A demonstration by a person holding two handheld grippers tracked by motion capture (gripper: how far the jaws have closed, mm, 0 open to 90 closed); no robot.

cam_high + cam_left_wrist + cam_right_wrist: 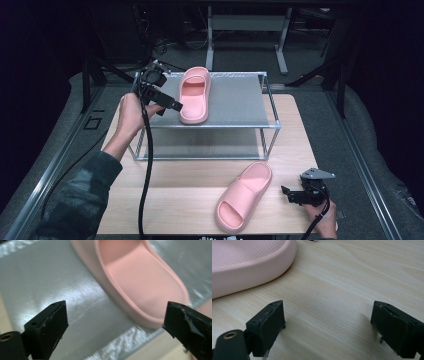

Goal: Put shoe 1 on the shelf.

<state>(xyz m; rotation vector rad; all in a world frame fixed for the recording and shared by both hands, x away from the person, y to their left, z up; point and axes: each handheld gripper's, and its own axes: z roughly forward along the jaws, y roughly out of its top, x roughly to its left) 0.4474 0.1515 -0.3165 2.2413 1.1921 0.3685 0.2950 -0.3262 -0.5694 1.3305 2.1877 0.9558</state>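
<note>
From above, my left gripper [172,106] hangs spread wide and empty just left of the pink foam slide sandal [194,94] lying on the silver metal rack's top shelf [240,102], the right gripper [286,192] resting open near the second pink slide [243,196] on the pale wooden table [180,200]. Along my left jaws, that sandal's [140,282] toe is cut off and its heel lies ahead, untouched. Along my right jaws, one rim of the second slide [247,262] shows, well clear.

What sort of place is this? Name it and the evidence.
Probably a recording lab or workshop: a light wooden table with a small metal shelf rack, dark curtained surroundings, and a grey adjustable desk frame behind.
</note>
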